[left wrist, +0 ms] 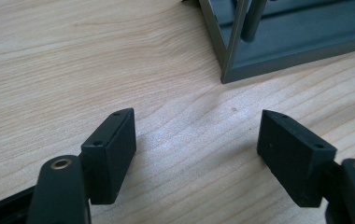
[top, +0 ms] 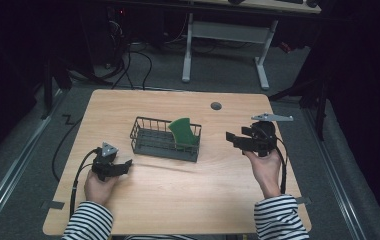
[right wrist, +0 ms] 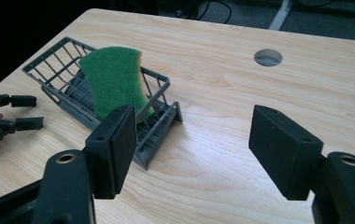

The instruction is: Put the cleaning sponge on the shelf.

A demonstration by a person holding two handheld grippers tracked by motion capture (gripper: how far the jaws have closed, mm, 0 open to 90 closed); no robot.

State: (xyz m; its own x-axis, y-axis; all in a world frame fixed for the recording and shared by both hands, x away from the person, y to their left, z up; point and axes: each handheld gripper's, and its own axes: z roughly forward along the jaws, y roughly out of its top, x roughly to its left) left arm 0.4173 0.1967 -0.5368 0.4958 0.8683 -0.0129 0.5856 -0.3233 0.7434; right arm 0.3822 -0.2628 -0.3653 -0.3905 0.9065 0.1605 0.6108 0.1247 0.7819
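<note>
Green scouring sponge [top: 183, 131] leaning upright at right end of grey wire rack [top: 146, 145], mid-table [top: 178, 200]. Left gripper [top: 126, 164] near-left of rack, jaws apart, empty. Right gripper [top: 230, 138] right of rack, jaws apart, empty. No legible writing.

Black-and-white striped sleeves [top: 90, 220], black cabled grippers [top: 128, 164].

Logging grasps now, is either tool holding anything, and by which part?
Nothing is held. The left tool and right tool are both open over bare table.
</note>
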